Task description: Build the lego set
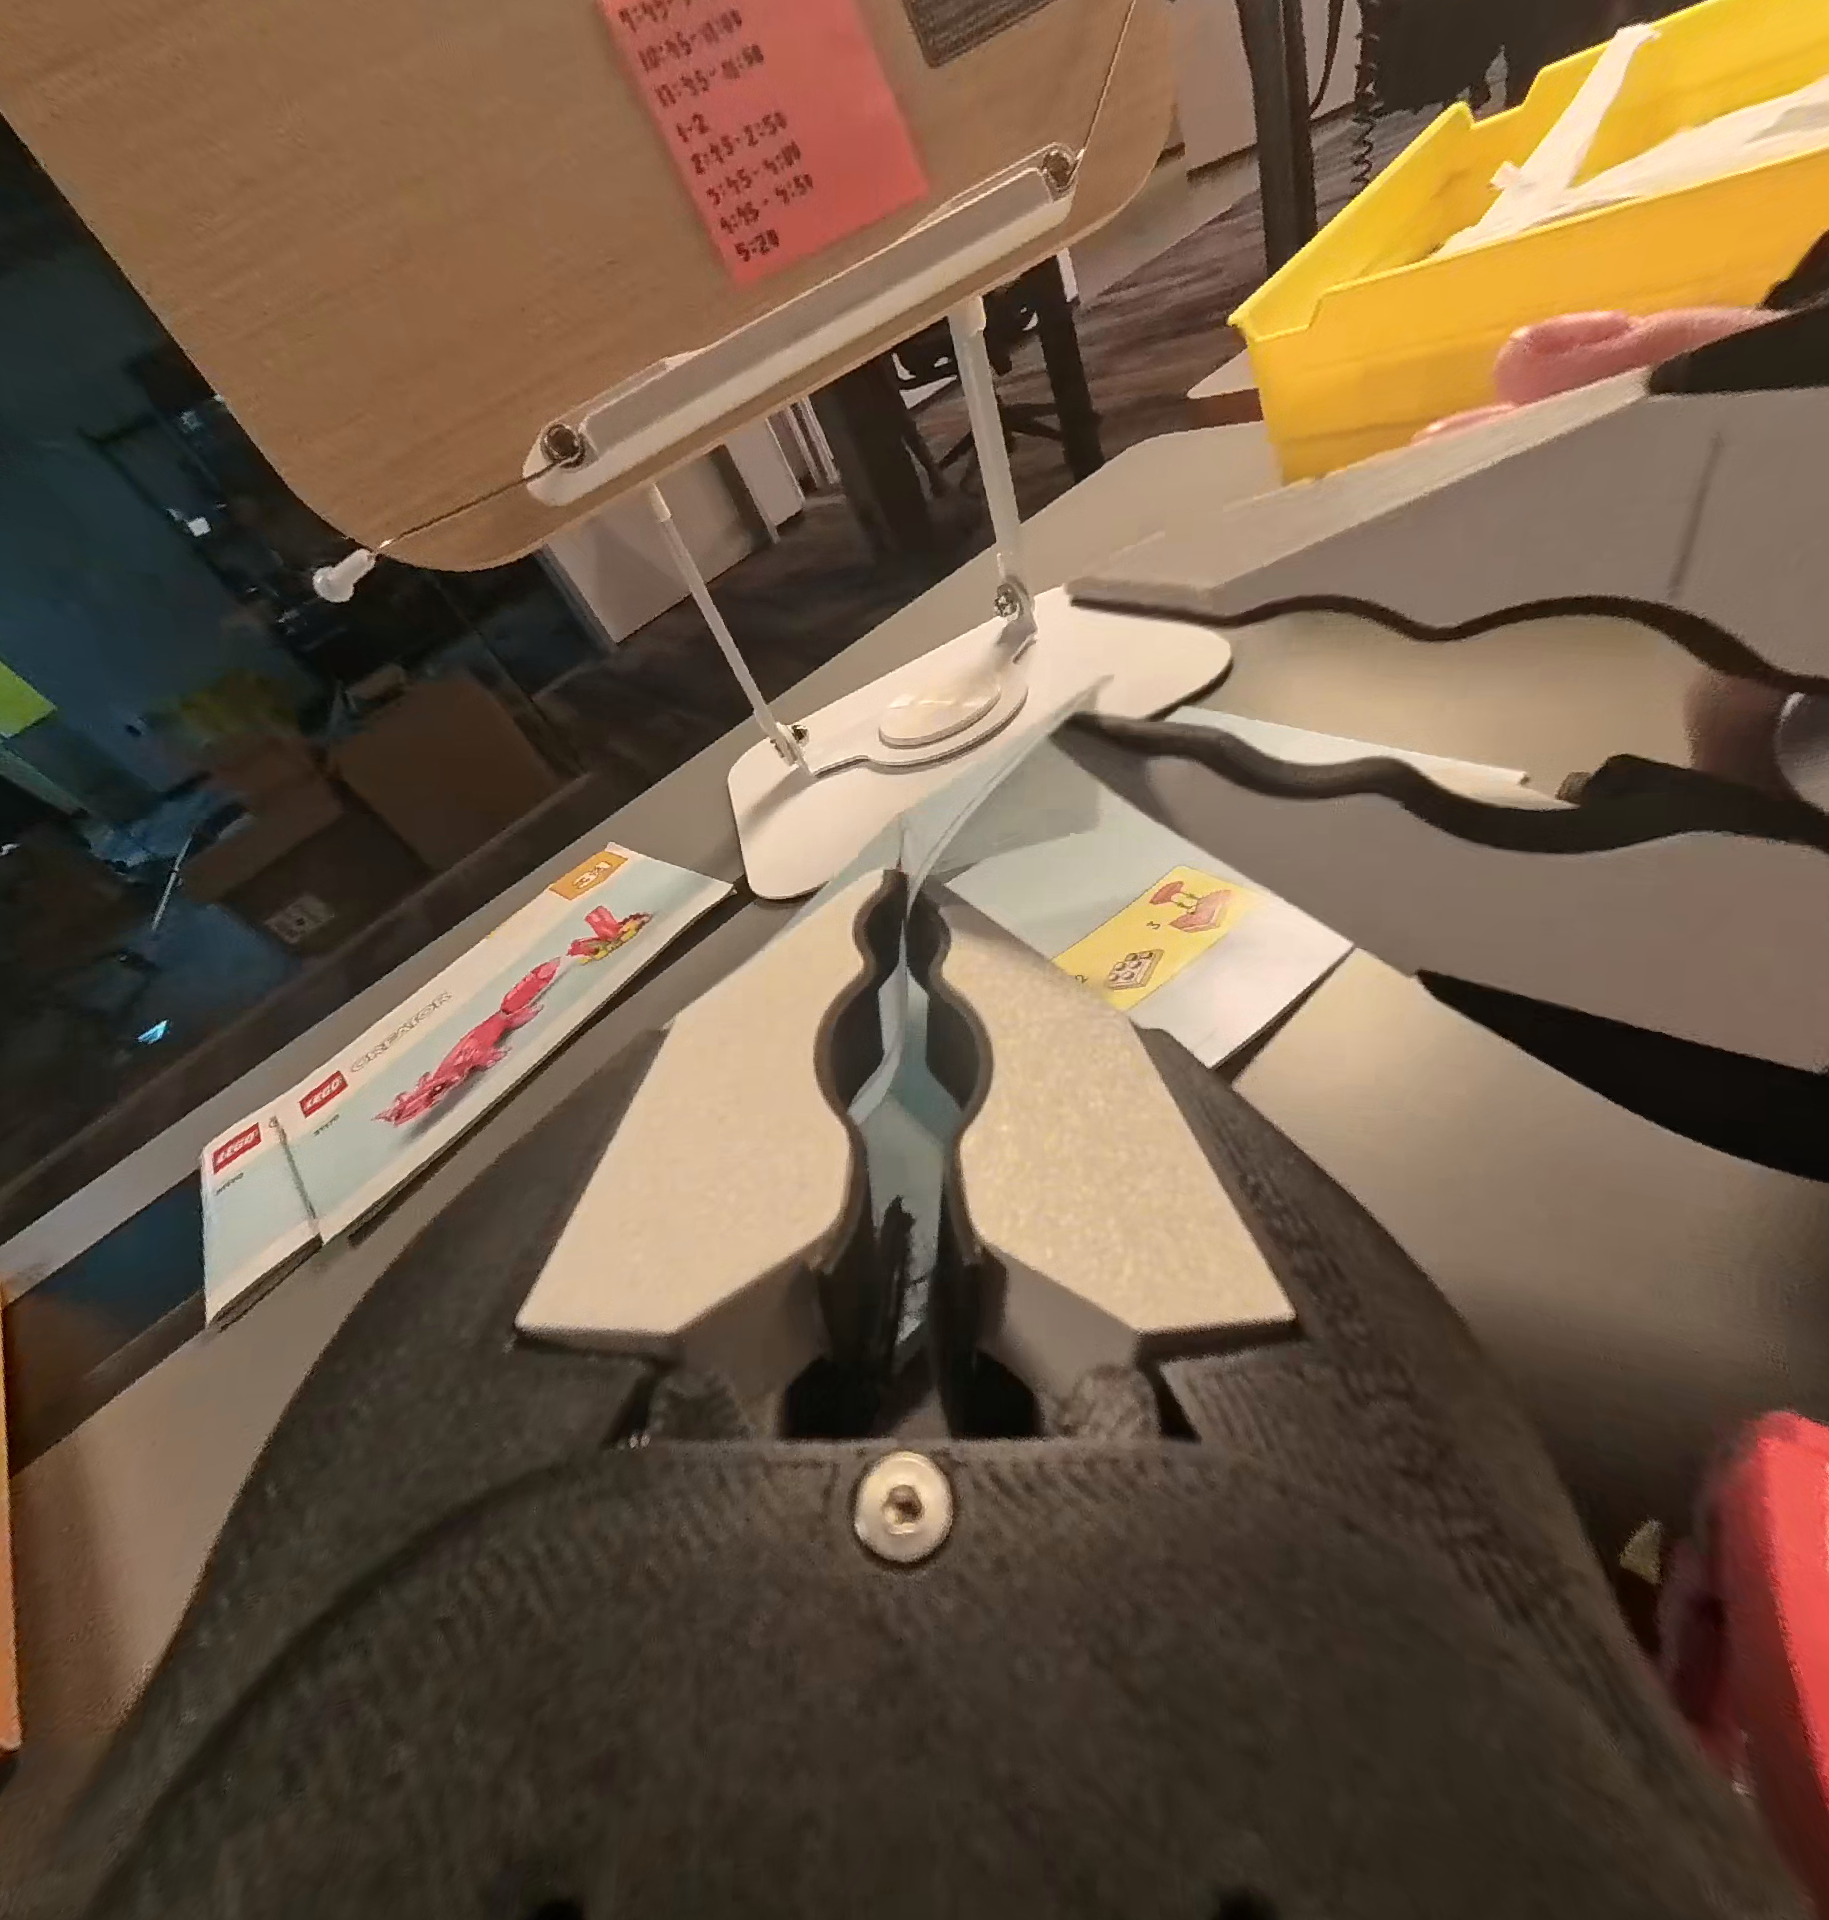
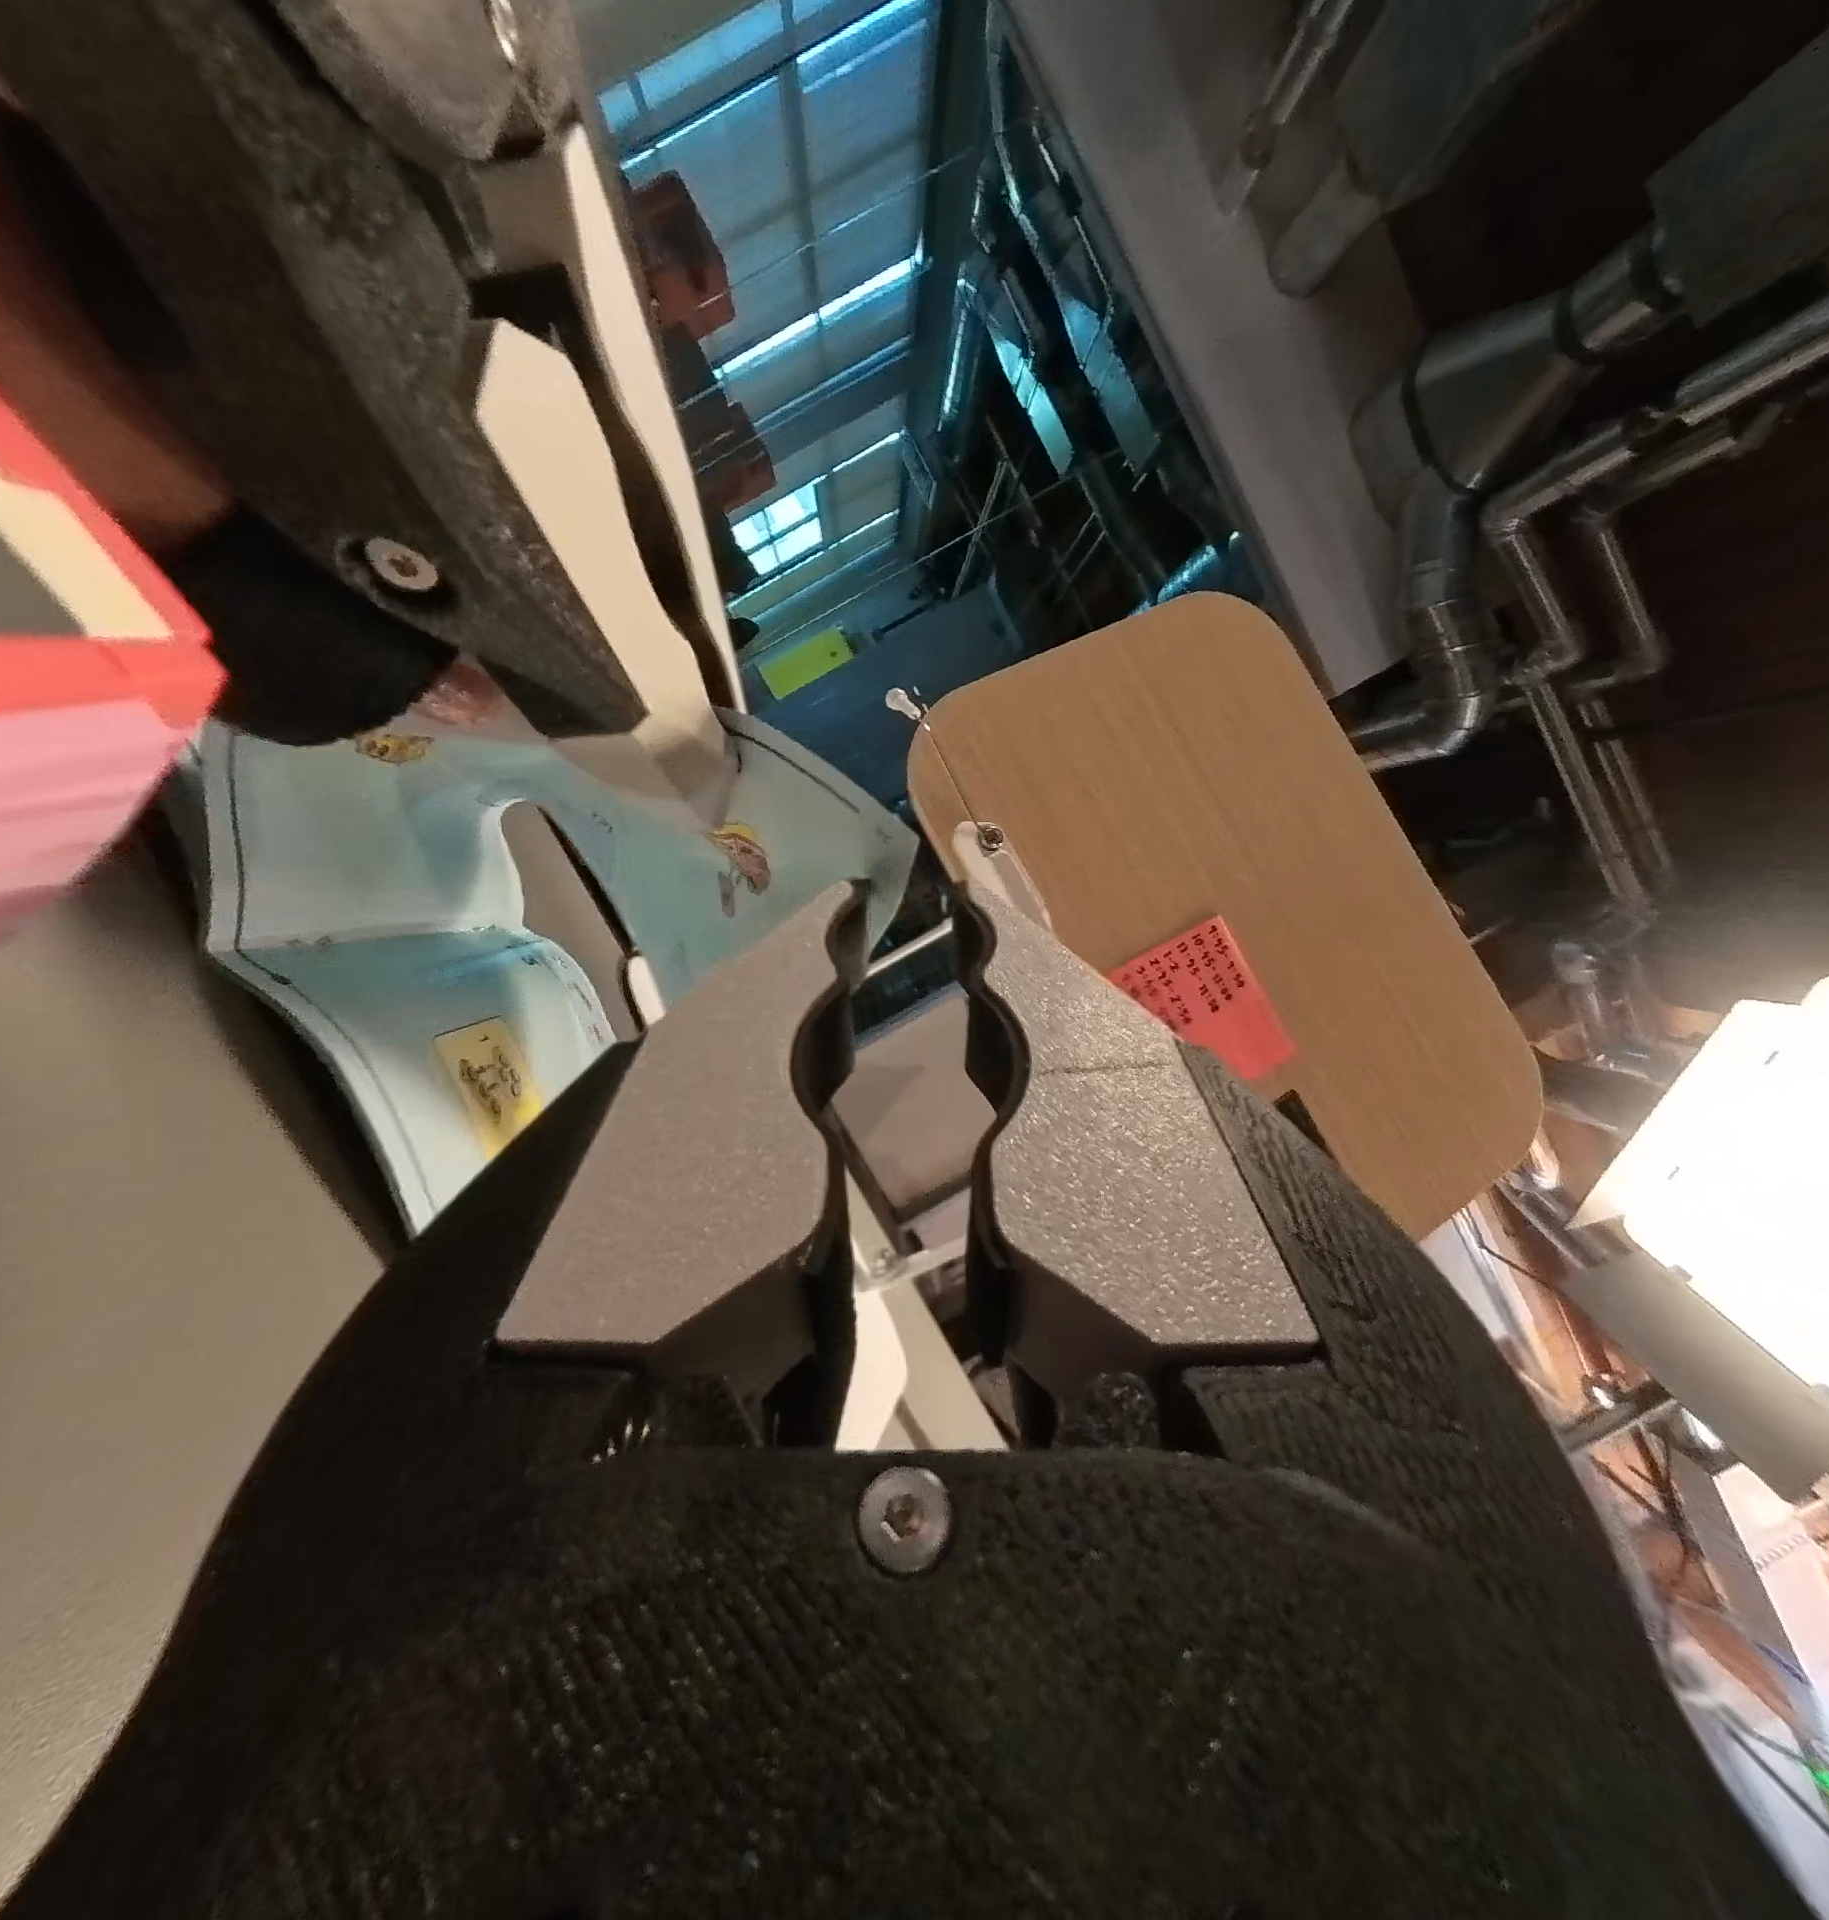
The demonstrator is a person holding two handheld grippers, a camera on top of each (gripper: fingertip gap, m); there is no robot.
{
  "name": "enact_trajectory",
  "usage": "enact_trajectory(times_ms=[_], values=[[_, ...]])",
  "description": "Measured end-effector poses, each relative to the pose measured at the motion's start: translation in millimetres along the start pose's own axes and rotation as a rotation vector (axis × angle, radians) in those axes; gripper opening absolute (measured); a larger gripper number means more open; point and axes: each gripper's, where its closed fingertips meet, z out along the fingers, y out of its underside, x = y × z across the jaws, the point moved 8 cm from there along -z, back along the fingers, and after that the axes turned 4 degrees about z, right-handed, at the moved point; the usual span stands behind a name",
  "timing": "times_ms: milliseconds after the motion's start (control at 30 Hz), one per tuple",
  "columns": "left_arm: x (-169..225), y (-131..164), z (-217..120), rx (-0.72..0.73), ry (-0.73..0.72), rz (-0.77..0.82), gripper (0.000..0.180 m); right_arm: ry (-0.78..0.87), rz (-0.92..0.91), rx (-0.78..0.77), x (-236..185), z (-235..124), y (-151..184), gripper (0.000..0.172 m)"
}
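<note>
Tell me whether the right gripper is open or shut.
Open. The right gripper shows a clear gap between its fingertips with nothing in it; the pale blue booklet page lies just beside its left fingertip.

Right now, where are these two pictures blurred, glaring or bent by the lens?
Left wrist view: the red box at the lower right corner is smeared, and the lens bows the wooden board. Right wrist view: the white box glares, and the red edge is blurred.

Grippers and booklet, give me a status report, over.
Left gripper shut on a page of the open booklet. Right gripper open, holding nothing, beside that lifted page. White stand base just beyond.
</note>
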Motion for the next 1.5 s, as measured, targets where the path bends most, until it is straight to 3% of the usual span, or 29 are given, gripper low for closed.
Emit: enact_trajectory(times_ms=[333,833,900,1067,1167,1233,1333,1500], values=[[-3,0,-2,0.014,-0.013,-0.035,0.0,0.008,-0.032,0.03,0,-6,-4,0.0],[-16,2,-5,0.068,0.006,-0.188,0.0,-0.054,-0.107,0.043,-12,-4,-6,0.0],[-23,4,-8,0.086,-0.01,-0.224,0.0,-0.057,-0.07,0.048,-10,-3,-5,0.0],[-39,8,-14,0.191,0.075,-0.383,0.0,-0.126,0.162,0.057,-3,3,4,0.021],[-54,13,-21,0.234,0.034,-0.461,0.0,-0.169,0.301,0.064,2,14,13,0.036],[-59,14,-26,0.234,-0.01,-0.438,0.001,-0.195,0.336,0.078,3,23,18,0.035],[-61,12,-29,0.197,-0.032,-0.383,0.018,-0.298,0.369,0.076,-5,40,24,0.025],[-66,13,-28,0.071,-0.076,-0.36,0.017,-0.412,0.392,0.046,-18,50,27,0.02]])
